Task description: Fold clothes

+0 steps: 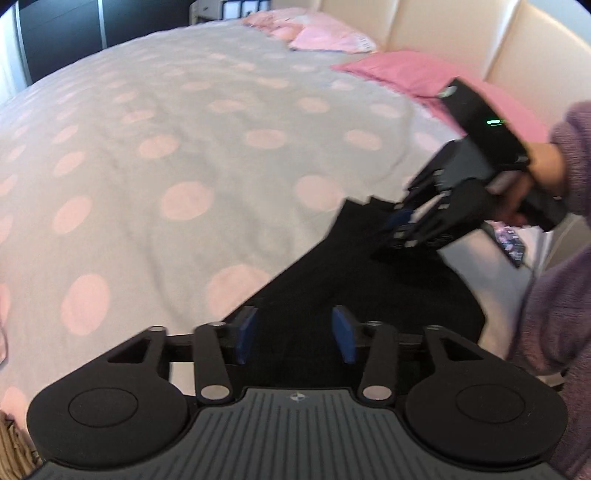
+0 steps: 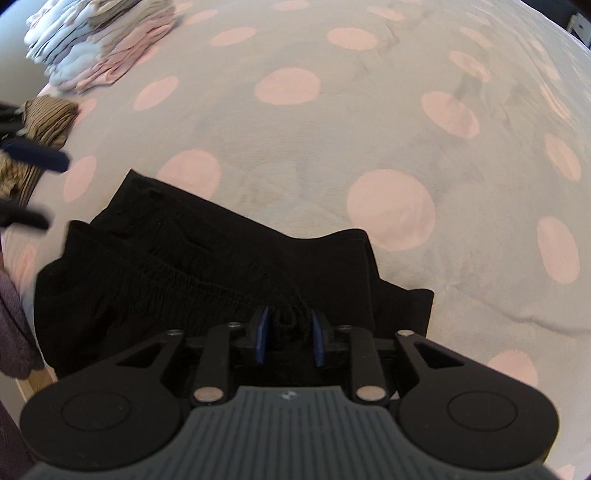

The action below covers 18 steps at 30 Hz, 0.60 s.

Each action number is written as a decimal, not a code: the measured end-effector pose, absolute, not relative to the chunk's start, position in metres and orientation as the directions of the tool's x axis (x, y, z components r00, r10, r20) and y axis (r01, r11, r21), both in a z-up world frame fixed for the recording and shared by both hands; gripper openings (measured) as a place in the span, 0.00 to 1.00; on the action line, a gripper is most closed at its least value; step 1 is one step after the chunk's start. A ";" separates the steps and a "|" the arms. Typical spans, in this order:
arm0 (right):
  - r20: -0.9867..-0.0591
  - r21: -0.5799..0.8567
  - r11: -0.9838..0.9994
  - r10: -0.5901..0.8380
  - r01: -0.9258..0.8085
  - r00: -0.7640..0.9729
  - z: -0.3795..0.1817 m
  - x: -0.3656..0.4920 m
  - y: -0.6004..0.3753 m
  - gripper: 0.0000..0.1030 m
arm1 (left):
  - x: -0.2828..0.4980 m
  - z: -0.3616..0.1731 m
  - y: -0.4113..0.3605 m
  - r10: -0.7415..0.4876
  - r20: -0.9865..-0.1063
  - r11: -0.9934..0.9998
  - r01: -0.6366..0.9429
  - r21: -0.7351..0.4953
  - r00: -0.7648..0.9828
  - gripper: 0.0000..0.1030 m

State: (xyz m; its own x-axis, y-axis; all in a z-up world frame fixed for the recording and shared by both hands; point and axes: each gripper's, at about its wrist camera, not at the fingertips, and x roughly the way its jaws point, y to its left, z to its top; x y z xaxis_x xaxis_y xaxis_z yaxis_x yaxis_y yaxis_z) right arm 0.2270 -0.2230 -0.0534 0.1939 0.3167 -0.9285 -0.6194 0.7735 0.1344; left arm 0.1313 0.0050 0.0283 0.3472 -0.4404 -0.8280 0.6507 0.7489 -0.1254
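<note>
A black garment (image 1: 369, 280) lies on the grey bedspread with pink dots (image 1: 184, 147), near the bed's edge. My left gripper (image 1: 295, 338) is open just above the garment's near end, with black cloth between and under its blue pads. My right gripper (image 2: 290, 341) is shut on the gathered waistband of the black garment (image 2: 207, 273). In the left wrist view the right gripper (image 1: 400, 225) holds the garment's far end, which is lifted a little.
Pink pillows (image 1: 406, 74) and a cream headboard (image 1: 461, 33) are beyond the garment. A stack of folded clothes (image 2: 99, 40) and a brown striped garment (image 2: 48, 118) lie at the bedspread's (image 2: 332, 147) far left. A phone (image 1: 511, 243) sits by the bed's edge.
</note>
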 end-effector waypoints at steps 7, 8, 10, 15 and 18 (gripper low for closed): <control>-0.912 0.142 0.792 0.338 -0.594 0.233 -0.036 0.213 -0.233 0.51 | 0.116 0.011 -0.006 -0.430 -0.852 0.737 0.661 -0.140 0.299 0.57; -0.908 0.146 0.794 0.345 -0.591 0.239 -0.032 0.210 -0.236 0.51 | 0.117 0.004 -0.005 -0.413 -0.864 0.747 0.650 -0.140 0.289 0.57; -0.899 0.157 0.795 0.361 -0.586 0.248 -0.027 0.205 -0.243 0.54 | 0.121 -0.010 0.002 -0.385 -0.884 0.782 0.602 -0.161 0.264 0.57; -0.906 0.128 0.791 0.339 -0.599 0.252 -0.031 0.195 -0.247 0.53 | 0.127 -0.036 0.008 -0.364 -0.904 0.823 0.532 -0.199 0.224 0.44; -0.909 0.119 0.792 0.331 -0.599 0.255 -0.036 0.192 -0.245 0.28 | 0.127 -0.034 0.005 -0.357 -0.894 0.817 0.554 -0.159 0.270 0.27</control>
State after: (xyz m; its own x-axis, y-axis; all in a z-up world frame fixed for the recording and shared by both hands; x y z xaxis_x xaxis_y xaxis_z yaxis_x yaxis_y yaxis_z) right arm 0.1917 -0.2445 -0.0358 0.2555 0.3306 -0.9085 -0.5994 0.7915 0.1194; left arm 0.1273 0.0047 -0.0339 0.2703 -0.3568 -0.8942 0.5538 0.8174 -0.1587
